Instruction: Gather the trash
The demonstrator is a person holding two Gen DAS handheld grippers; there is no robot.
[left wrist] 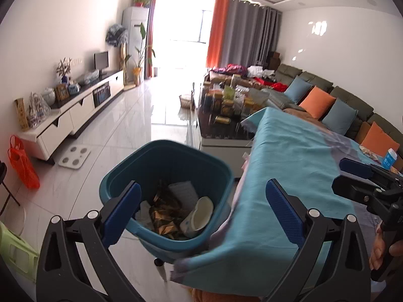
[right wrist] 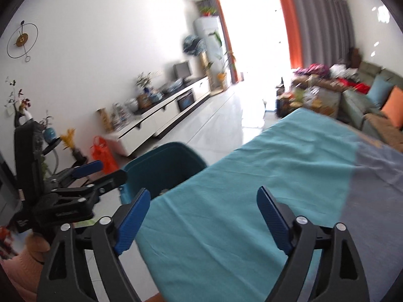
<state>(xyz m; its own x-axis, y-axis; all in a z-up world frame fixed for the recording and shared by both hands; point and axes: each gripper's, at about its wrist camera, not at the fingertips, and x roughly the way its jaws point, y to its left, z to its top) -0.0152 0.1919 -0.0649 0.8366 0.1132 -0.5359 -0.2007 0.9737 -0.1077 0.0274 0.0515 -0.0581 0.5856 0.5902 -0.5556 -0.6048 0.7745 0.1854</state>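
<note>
- Bin (left wrist: 166,191), teal, stands on the floor just ahead of and below the left gripper (left wrist: 201,209), seen between its fingers, nearer the left one.
- Left gripper: jaws wide apart, nothing between the pads; blue fingertips (left wrist: 126,201) frame the bin's mouth and the cloth's edge.
- Trash in the bin: a white cup (left wrist: 199,214) on its side toward the right finger, crumpled gold wrappers (left wrist: 163,214) in the middle, a grey sheet (left wrist: 183,191) behind them, white paper (left wrist: 144,212) by the left finger.
- Cloth (left wrist: 297,166), teal with a grey part, covers a table to the right of the bin; its corner hangs down touching the bin's right side, below the right finger.
- Right gripper (right wrist: 204,216): jaws also spread wide and empty, hovering over the cloth (right wrist: 252,176); only cloth lies between the fingers.
- From the right gripper, the bin (right wrist: 161,171) sits ahead and left, just beyond the left fingertip, its inside partly hidden by the cloth's edge.
- Each gripper shows in the other's view: the right gripper (left wrist: 352,173) at the far right of the left one, over the cloth; the left gripper (right wrist: 100,173) at the far left of the right one, beside the bin.
- A hand (left wrist: 380,249) grips the right tool's handle.
- Orange bag (left wrist: 22,166) sits on the floor far left, well apart from the bin.
</note>
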